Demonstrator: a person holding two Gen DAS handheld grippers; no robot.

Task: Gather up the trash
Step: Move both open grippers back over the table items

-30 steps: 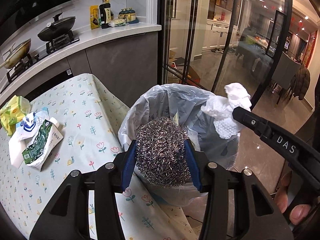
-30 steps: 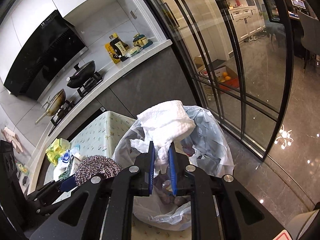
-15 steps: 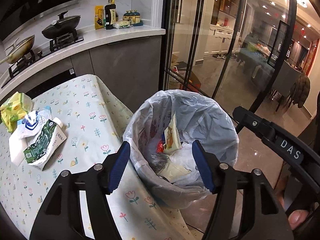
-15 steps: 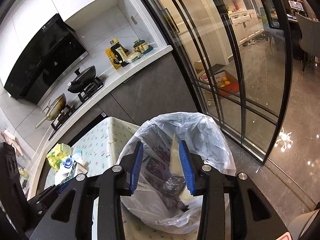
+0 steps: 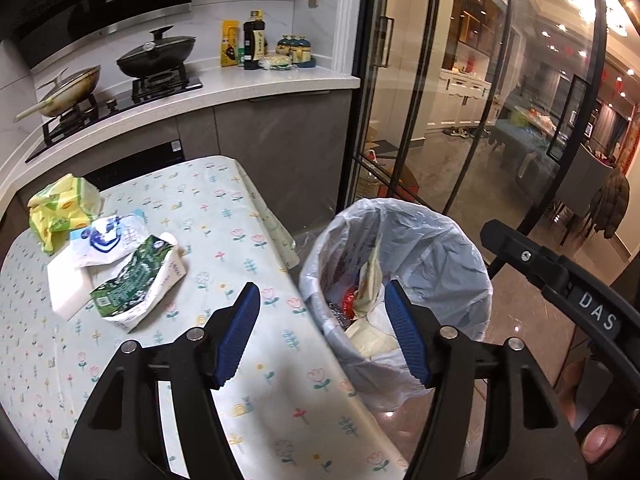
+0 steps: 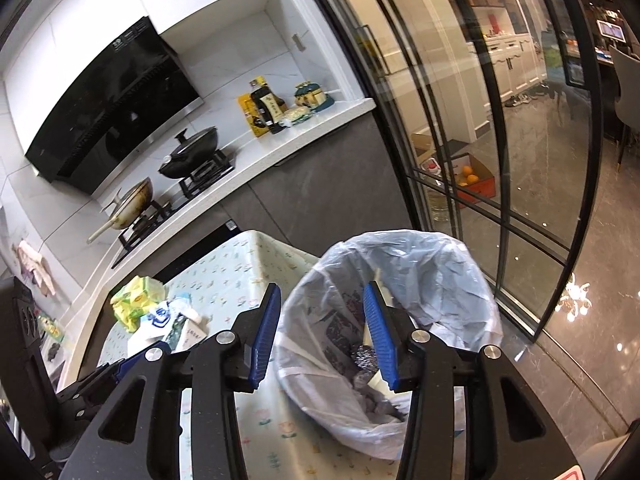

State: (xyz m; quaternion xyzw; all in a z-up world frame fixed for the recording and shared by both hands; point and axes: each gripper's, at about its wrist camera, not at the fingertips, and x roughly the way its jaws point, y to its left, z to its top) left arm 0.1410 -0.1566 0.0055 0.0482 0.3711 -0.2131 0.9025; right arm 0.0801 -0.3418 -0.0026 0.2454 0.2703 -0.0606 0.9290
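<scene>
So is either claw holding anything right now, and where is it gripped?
Nothing is held. The left claw and the right claw are both open and empty; the right's jaws have just been opening. The steel scourer lies in the trash bin.

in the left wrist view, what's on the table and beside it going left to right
yellow-green packet → white sponge block → green carton → trash bin with its plastic liner, just off the table's right edge. The blue-and-white wrapper overlaps the others, so it is left out.
</scene>
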